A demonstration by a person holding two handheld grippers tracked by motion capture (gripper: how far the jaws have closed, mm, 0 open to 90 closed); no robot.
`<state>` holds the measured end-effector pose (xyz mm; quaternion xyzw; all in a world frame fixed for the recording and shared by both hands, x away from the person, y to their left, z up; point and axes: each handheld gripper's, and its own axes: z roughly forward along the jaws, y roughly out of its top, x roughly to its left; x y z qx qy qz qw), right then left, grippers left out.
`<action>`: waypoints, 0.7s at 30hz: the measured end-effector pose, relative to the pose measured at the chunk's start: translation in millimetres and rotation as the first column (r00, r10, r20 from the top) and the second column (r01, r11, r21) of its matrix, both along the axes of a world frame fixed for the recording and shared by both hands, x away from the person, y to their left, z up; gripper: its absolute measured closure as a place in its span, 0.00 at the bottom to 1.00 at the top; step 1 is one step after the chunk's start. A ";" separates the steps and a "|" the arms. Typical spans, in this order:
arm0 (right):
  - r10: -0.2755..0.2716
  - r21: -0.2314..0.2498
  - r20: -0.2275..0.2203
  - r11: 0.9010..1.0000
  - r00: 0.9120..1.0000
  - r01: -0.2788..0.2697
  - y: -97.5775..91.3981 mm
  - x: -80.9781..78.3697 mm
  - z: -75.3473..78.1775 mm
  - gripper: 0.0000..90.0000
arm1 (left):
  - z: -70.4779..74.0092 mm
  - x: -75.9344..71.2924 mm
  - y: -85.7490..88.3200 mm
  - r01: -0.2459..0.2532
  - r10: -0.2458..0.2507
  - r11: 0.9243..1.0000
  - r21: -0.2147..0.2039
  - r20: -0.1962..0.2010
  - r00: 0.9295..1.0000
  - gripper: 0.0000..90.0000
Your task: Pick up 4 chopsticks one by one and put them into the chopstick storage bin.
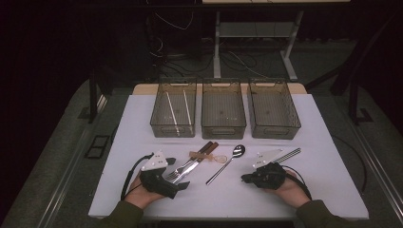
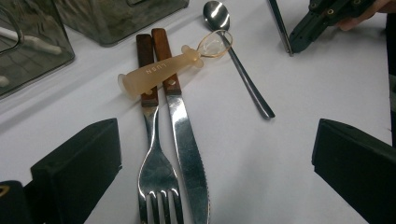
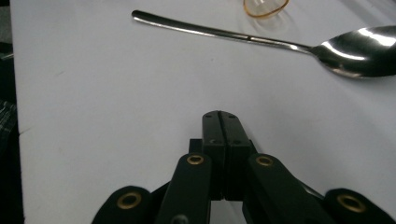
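A fork (image 1: 183, 167) and a knife (image 1: 190, 164) with brown wooden handles lie side by side on the white table (image 1: 142, 118). A small amber plastic spoon (image 1: 206, 156) rests across their handles. To the right lies a steel spoon (image 1: 228, 162). My left gripper (image 1: 177, 173) is open, its jaws standing either side of the fork tines (image 2: 156, 186) and the knife blade (image 2: 187, 154) without touching them. My right gripper (image 1: 245, 179) is shut with nothing in it and points left toward the steel spoon's handle (image 3: 210, 30).
Three smoky clear bins stand in a row at the back; the left bin (image 1: 157, 124) holds two white chopsticks, the middle bin (image 1: 223, 127) and right bin (image 1: 273, 129) hold nothing I can see. A dark pair of chopsticks (image 1: 288, 154) lies beside my right hand.
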<state>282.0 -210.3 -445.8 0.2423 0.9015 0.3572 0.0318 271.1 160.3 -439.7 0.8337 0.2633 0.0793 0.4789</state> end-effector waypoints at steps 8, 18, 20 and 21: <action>-0.019 0.007 0.015 1.000 1.000 0.019 4.2 10.9 -0.6 1.00 | 0.2 0.0 0.1 0.002 -0.002 1.000 0.001 0.002 1.000 0.00; -0.051 0.024 0.029 0.998 0.998 0.051 10.3 24.9 0.3 1.00 | 0.4 -0.1 0.2 0.003 -0.003 1.000 0.000 0.003 1.000 0.00; -0.055 0.024 0.032 0.998 0.998 0.054 11.3 27.4 -0.3 1.00 | 0.5 -0.1 0.3 0.003 -0.003 1.000 0.000 0.004 1.000 0.00; -0.056 0.026 0.033 0.998 0.998 0.055 11.6 28.5 -0.6 1.00 | 0.6 -0.1 0.3 0.002 -0.002 1.000 0.000 0.003 1.000 0.00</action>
